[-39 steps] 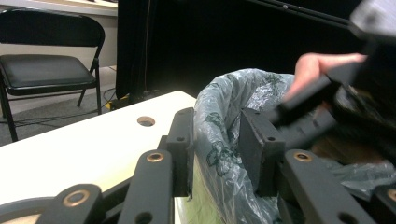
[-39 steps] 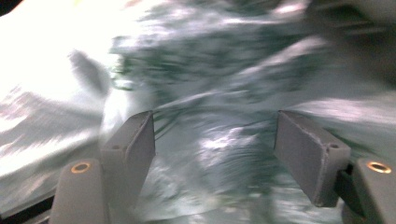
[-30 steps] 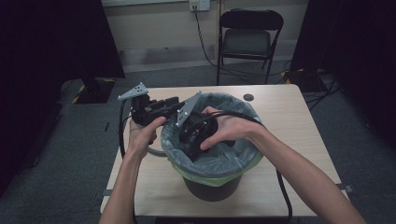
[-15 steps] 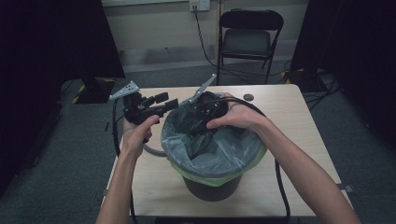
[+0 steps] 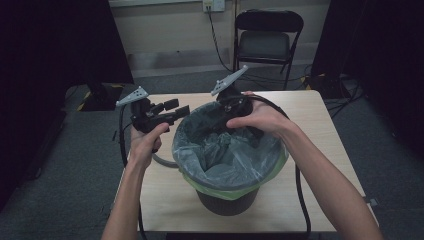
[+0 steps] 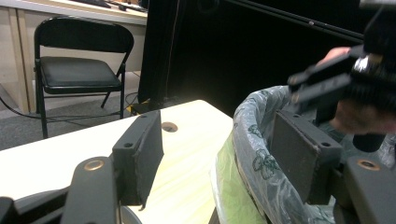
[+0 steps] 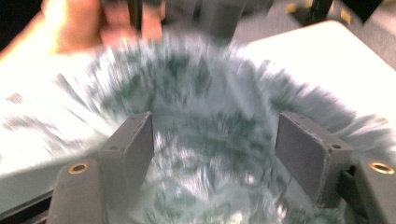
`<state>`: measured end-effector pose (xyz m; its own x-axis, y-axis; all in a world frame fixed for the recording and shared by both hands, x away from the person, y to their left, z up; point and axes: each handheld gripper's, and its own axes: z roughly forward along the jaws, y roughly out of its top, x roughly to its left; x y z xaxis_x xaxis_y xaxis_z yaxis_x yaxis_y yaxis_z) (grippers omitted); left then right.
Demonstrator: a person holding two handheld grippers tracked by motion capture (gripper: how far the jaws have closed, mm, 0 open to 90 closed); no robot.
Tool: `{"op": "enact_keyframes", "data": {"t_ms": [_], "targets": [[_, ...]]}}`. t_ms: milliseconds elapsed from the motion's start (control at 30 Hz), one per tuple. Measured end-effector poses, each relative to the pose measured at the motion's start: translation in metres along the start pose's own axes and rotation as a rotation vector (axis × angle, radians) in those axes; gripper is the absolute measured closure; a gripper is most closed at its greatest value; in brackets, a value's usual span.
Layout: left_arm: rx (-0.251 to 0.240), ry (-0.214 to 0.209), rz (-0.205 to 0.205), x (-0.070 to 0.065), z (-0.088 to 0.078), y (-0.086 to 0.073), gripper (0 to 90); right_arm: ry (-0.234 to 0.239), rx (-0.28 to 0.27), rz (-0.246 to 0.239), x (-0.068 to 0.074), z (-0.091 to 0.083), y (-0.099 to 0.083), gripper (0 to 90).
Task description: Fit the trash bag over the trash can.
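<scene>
Since the earlier frame, the right gripper (image 5: 220, 120) rose from inside the bin liner (image 5: 227, 155) toward its far rim, jaws open and empty. Beside the left rim, the left gripper (image 5: 176, 109) had just opened, straddling that rim without pressing it.

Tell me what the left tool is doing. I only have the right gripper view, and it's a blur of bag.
Observer: The left tool is open and its jaws have just been opening. The rim of the bag sits between them, and the pads aren't pressing on it.
Operator: Bag seated on the bin?
Observer: In the high view it's folded out over the rim of the dark bin, as far round as I can see.
Operator: Bin close to an edge?
Observer: It stands toward the near edge of the table, about mid-width.
</scene>
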<state>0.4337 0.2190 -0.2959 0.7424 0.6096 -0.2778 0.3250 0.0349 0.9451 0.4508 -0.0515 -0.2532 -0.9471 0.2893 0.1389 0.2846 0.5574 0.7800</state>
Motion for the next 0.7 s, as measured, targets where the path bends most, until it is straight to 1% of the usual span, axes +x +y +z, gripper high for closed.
{"op": "enact_keyframes", "data": {"t_ms": [33,100,233,300,400,467,500,533,600,667,700], "targets": [[0.003,0.000,0.000,0.000,0.000,0.000,33.9,0.000,-0.029,0.007,-0.002,-0.004,0.000,27.7],[0.003,0.007,0.005,0.001,-0.001,0.000,33.3,-0.022,-0.073,0.030,-0.007,-0.009,0.000,27.7],[0.010,0.005,0.000,0.002,-0.002,0.000,32.3,-0.044,-0.126,0.064,-0.016,-0.016,-0.002,27.7],[0.011,0.013,-0.002,0.002,-0.002,0.000,32.2,-0.043,-0.156,0.082,-0.018,-0.020,-0.003,27.5],[0.014,0.016,-0.002,0.002,-0.004,-0.001,32.2,-0.062,-0.210,0.109,-0.021,-0.027,-0.003,27.4],[0.007,0.021,-0.003,0.002,-0.005,0.000,32.2,-0.117,-0.262,0.121,-0.023,-0.033,-0.004,29.5],[0.006,0.024,-0.004,0.004,-0.007,0.001,32.2,-0.135,-0.291,0.133,-0.025,-0.037,-0.004,28.3],[0.000,0.026,-0.009,0.005,-0.008,0.001,32.1,-0.150,-0.329,0.157,-0.027,-0.043,-0.005,28.1],[-0.008,0.034,-0.021,0.008,-0.011,0.001,32.2,-0.179,-0.372,0.178,-0.031,-0.051,-0.006,28.0],[-0.010,0.046,-0.025,0.010,-0.014,0.002,32.1,-0.206,-0.394,0.202,-0.035,-0.060,-0.007,26.6],[-0.010,0.049,-0.024,0.011,-0.015,0.002,32.1,-0.216,-0.406,0.203,-0.037,-0.065,-0.008,26.4]]}}
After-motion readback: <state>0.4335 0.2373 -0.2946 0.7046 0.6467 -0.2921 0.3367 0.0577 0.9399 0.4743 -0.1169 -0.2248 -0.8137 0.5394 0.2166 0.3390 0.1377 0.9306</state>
